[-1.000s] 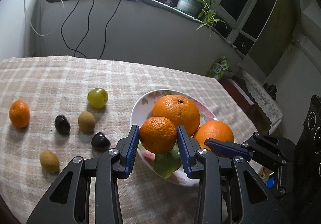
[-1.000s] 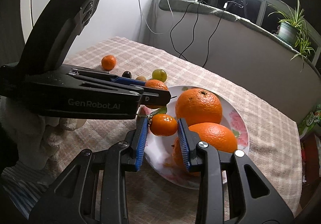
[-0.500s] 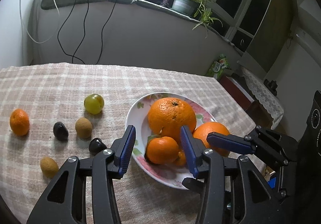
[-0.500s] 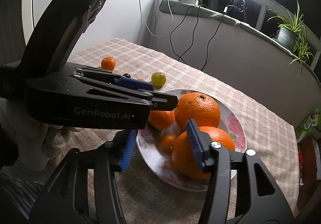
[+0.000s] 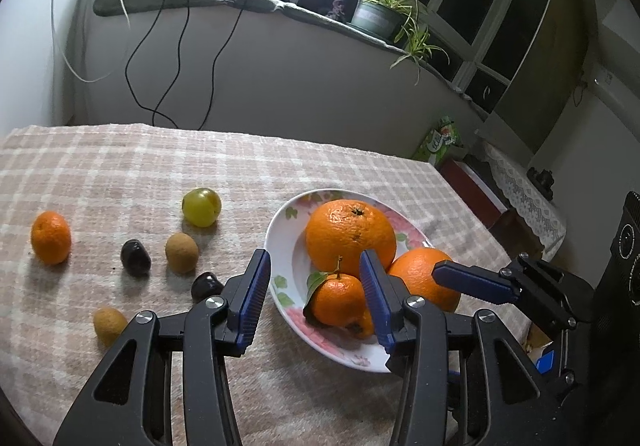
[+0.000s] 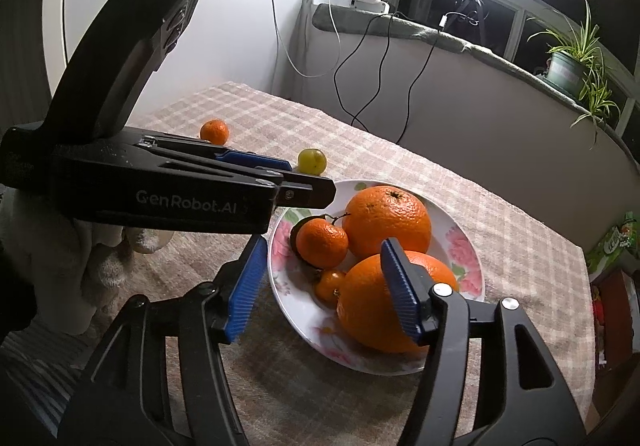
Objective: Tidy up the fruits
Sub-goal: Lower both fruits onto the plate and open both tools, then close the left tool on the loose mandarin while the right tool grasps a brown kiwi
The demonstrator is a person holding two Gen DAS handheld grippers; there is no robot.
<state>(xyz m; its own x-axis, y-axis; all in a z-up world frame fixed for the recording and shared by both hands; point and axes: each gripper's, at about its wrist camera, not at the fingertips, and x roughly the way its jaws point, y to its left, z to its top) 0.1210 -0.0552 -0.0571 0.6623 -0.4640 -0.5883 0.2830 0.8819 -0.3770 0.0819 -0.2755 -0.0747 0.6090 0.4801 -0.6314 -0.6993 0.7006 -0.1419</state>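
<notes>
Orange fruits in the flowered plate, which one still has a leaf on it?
The small orange mandarin at the plate's near left edge: a green leaf and stem stick out of it. The two big oranges beside it are bare.

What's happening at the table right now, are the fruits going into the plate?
Yes. Both handheld grippers hover at the near edge of the floral plate, and both are empty: the left gripper is open, and the right gripper has just been opening. Two big oranges, a leafy mandarin and a tiny one lie in the plate. A mandarin, green plum and small fruits remain on the cloth.
</notes>
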